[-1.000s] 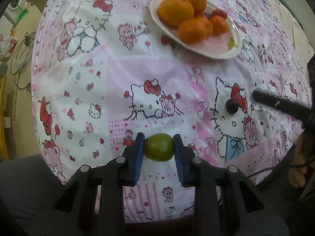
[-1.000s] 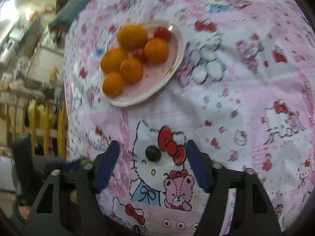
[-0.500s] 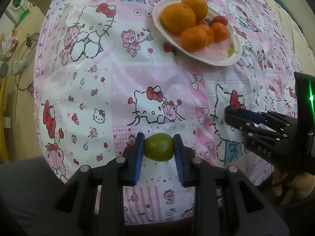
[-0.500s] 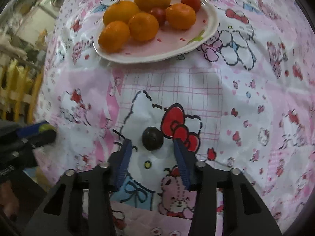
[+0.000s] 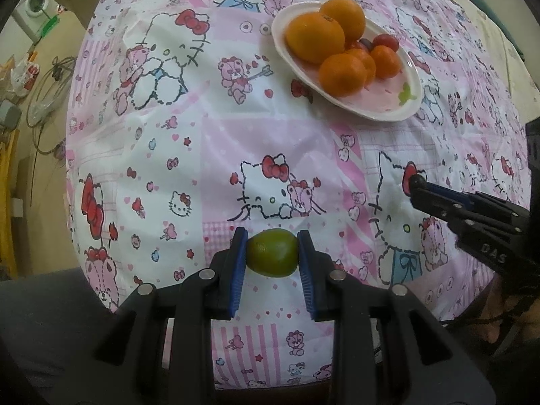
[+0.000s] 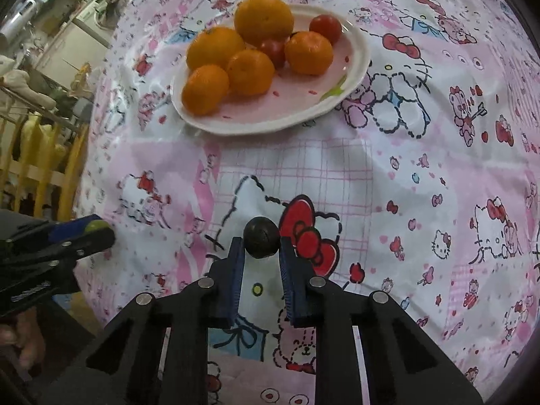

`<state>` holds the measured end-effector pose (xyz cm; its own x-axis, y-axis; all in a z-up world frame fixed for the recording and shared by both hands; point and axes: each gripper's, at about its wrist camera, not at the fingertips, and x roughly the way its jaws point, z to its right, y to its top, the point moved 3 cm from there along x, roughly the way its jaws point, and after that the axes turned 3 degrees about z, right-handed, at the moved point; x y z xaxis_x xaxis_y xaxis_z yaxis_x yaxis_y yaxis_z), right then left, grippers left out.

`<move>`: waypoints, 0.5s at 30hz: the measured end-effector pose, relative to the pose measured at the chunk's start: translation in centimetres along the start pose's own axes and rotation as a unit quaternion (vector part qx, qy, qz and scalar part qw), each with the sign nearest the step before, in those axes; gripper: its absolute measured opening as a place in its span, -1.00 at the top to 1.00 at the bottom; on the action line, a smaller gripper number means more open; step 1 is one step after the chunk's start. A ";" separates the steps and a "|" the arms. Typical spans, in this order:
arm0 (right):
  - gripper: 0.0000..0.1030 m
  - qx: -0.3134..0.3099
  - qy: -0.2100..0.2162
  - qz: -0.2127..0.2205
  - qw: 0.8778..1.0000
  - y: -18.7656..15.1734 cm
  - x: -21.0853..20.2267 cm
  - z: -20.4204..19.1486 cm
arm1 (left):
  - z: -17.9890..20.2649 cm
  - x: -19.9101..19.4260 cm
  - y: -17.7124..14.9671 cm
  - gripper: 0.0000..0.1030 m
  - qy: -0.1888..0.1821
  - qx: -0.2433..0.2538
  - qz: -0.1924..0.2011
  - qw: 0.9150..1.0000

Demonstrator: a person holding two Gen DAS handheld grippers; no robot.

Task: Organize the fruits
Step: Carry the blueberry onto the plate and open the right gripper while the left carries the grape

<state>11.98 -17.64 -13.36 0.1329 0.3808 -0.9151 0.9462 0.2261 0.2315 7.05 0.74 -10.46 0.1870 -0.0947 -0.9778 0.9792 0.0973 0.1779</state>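
My left gripper (image 5: 272,243) is shut on a green fruit (image 5: 272,253) and holds it above the near edge of the table. My right gripper (image 6: 260,246) is shut on a small dark round fruit (image 6: 261,237) at its fingertips, just over the pink cartoon tablecloth (image 6: 405,168). A white oval plate (image 6: 351,77) at the back holds several oranges (image 6: 249,72) and two red cherry tomatoes (image 6: 325,27). In the left wrist view the plate (image 5: 384,108) lies far right, and the right gripper (image 5: 418,185) comes in from the right.
The round table drops off at its left edge, with floor, cables and a washing machine (image 5: 35,1) beyond. In the right wrist view, yellow railings (image 6: 44,168) and furniture stand off the table's left side.
My right gripper came down over the dark fruit and shut on it. My left gripper kept the green fruit and shifted slightly; the plate now appears a little nearer.
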 end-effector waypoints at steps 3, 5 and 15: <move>0.58 0.007 0.013 0.018 1.000 -0.2 -1.6 0.5 | 0.1 -0.8 0.7 0.50 -0.003 -0.002 0.010 1.000; 0.58 0.023 0.031 0.039 0.999 0.3 -3.1 1.2 | 0.3 -1.8 1.5 0.50 -0.009 -0.002 0.020 1.000; 0.58 0.067 0.059 0.133 0.987 3.4 -8.6 3.9 | 1.9 -5.6 7.9 0.50 -0.019 0.015 0.074 0.997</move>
<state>15.19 -23.62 -5.98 0.3531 0.5148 -0.7812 0.9142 -0.0126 0.4050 13.91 0.12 -3.40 0.3313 -0.1181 -0.9361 0.9427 0.0840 0.3230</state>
